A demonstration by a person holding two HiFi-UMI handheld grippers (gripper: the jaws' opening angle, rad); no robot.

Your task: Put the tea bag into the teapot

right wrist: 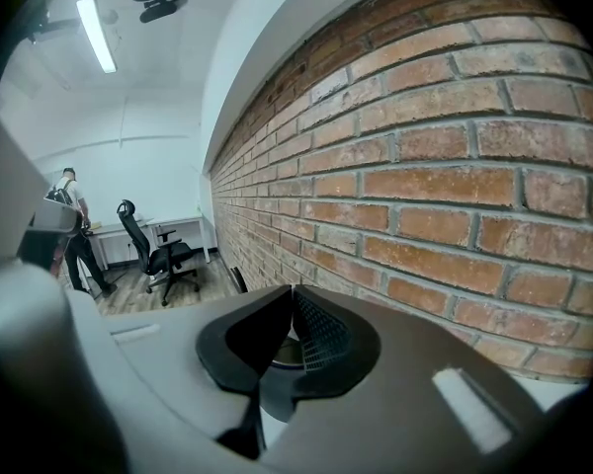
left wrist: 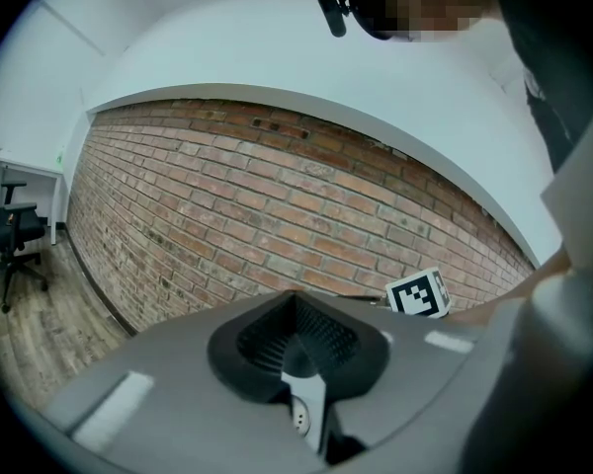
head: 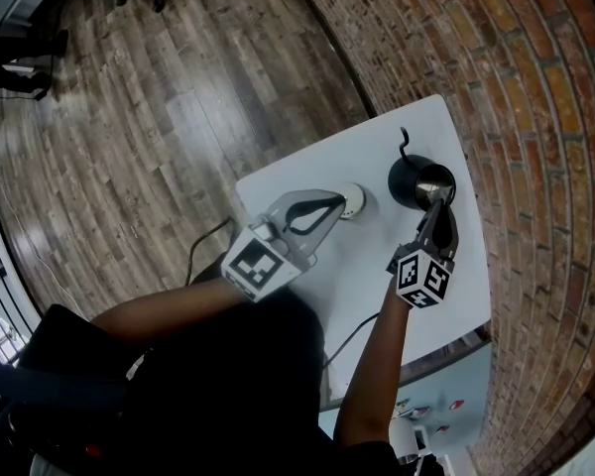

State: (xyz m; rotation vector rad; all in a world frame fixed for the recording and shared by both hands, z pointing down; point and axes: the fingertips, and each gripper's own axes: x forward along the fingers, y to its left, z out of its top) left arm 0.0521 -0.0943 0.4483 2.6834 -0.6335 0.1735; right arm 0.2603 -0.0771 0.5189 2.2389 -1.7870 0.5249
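Observation:
In the head view a black teapot (head: 416, 179) with its mouth open stands near the white table's (head: 377, 266) far right side. My right gripper (head: 438, 200) hangs over that mouth with its jaws shut tip to tip. Through the gap below the tips, the right gripper view shows part of the teapot's round rim (right wrist: 282, 352). No tea bag shows in any view. My left gripper (head: 341, 202) is at the table's middle, jaws closed to a point against a small white round object (head: 355, 201). That object (left wrist: 306, 403) shows below the joined tips in the left gripper view.
A brick wall (head: 535, 117) runs close behind the table's far and right edges. Wooden floor (head: 178, 97) lies to the left, with a dark cable (head: 203, 241) hanging off the table's left edge. An office chair (right wrist: 158, 250) and a standing person (right wrist: 74, 230) are far off.

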